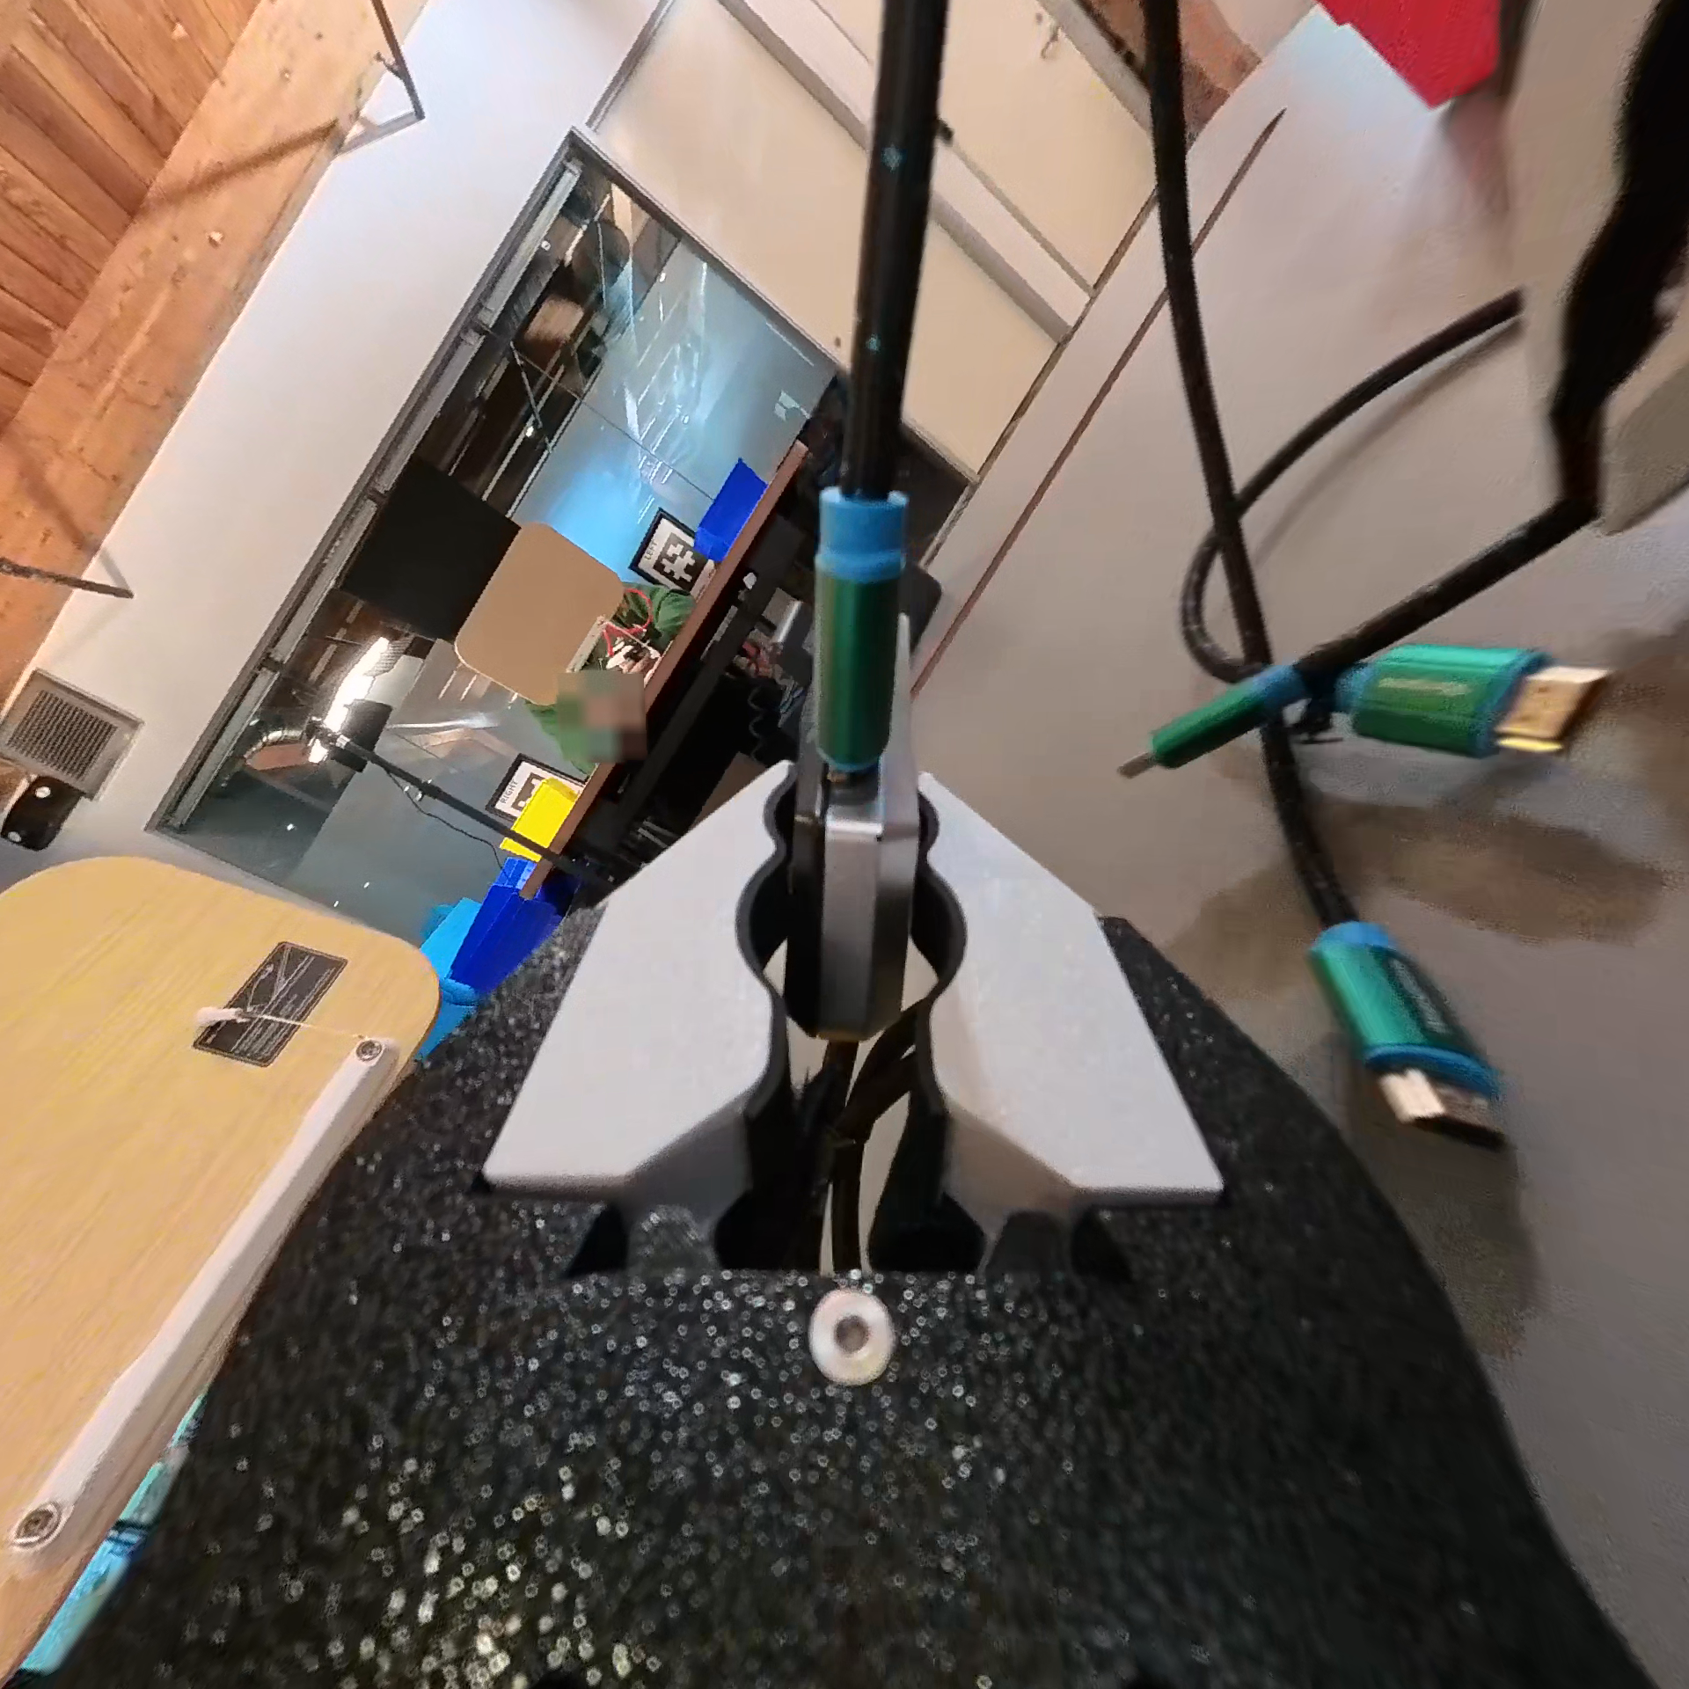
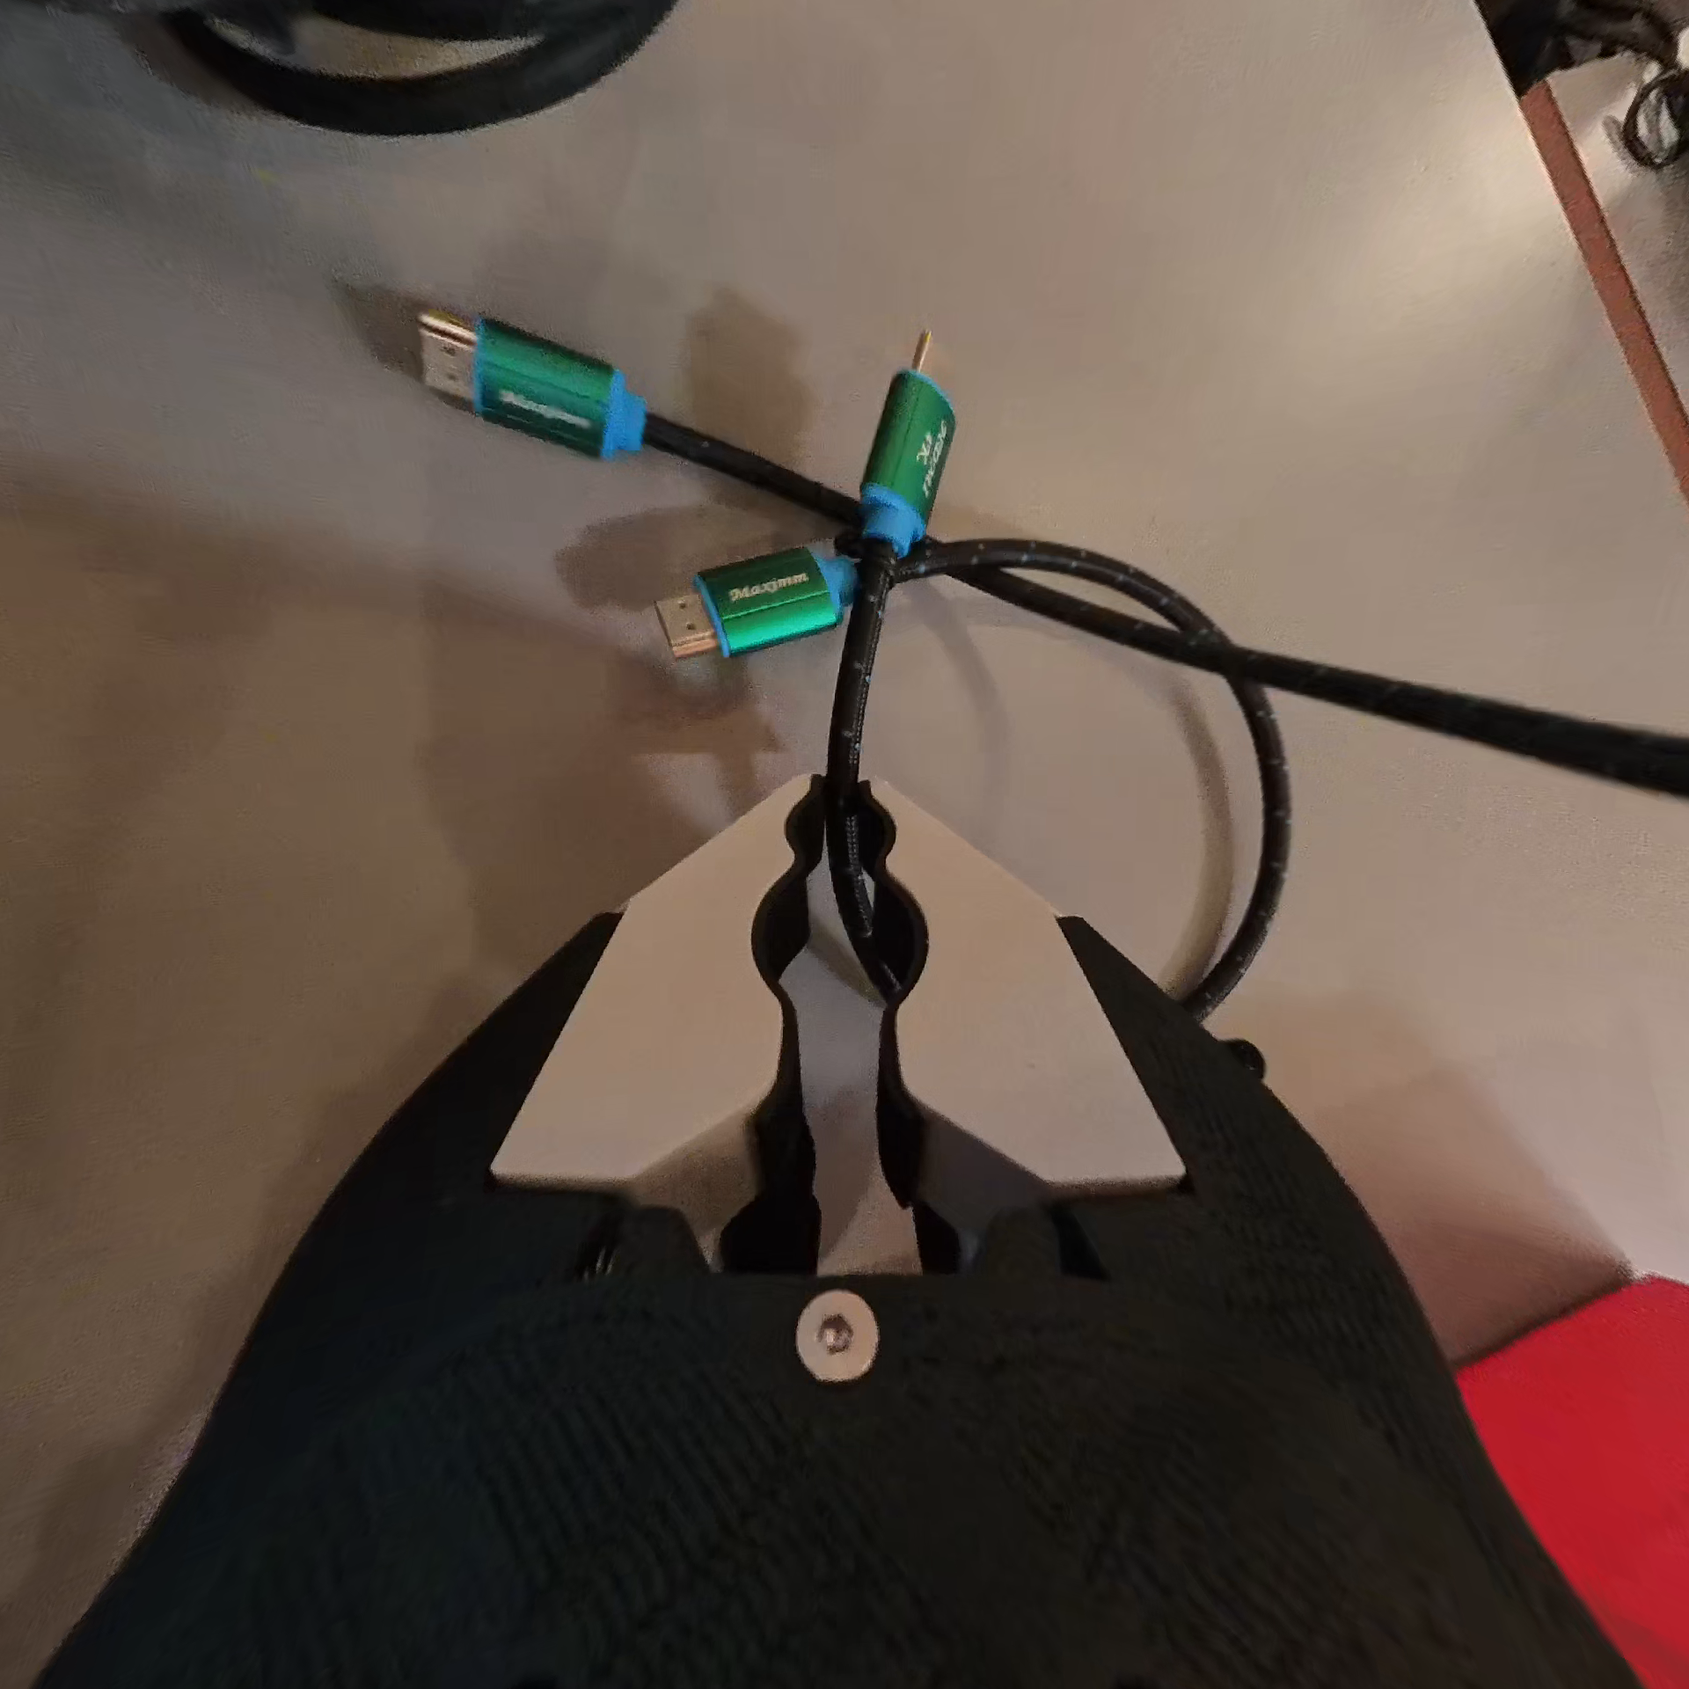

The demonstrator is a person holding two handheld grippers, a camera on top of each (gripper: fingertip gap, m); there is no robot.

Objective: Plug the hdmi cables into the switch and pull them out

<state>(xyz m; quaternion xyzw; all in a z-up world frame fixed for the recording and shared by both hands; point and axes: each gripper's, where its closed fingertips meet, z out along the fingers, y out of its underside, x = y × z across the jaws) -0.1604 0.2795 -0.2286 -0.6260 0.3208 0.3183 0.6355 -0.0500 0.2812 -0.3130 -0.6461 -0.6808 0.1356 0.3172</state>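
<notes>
Grey tabletop (image 2: pixel 1142 274) lies under both grippers, smooth and matte, with soft shadows on it. Left gripper (image 1: pixel 855 804) has its two pale fingers (image 1: pixel 667 996) pressed on a thin grey switch (image 1: pixel 855 914), seen edge-on and lifted up from the table; one green HDMI plug (image 1: pixel 855 640) with a blue collar stands in its top edge, and its black cable (image 1: pixel 900 228) goes straight upward. Right gripper (image 2: pixel 845 804) is closed on a black braided cable (image 2: pixel 845 731), pinched near the tips of its fingers (image 2: pixel 676 1005); this cable bends up to a green plug (image 2: pixel 909 439) that is raised with its metal tip free. Two more green plugs lie loose on the table: one (image 2: pixel 777 603) just beside the crossing of the cables, one (image 2: pixel 539 384) further left. So I count four plugs in all, three unplugged. Left of the plugs the table has free surface. At the right, the table's edge (image 2: pixel 1599 238) is brown and near. A red object (image 2: pixel 1572 1389) sits at the right gripper's side. Behind the left gripper are a light wooden board (image 1: pixel 183 1051), a glass wall (image 1: pixel 548 457) and blue bins (image 1: pixel 493 941).
</notes>
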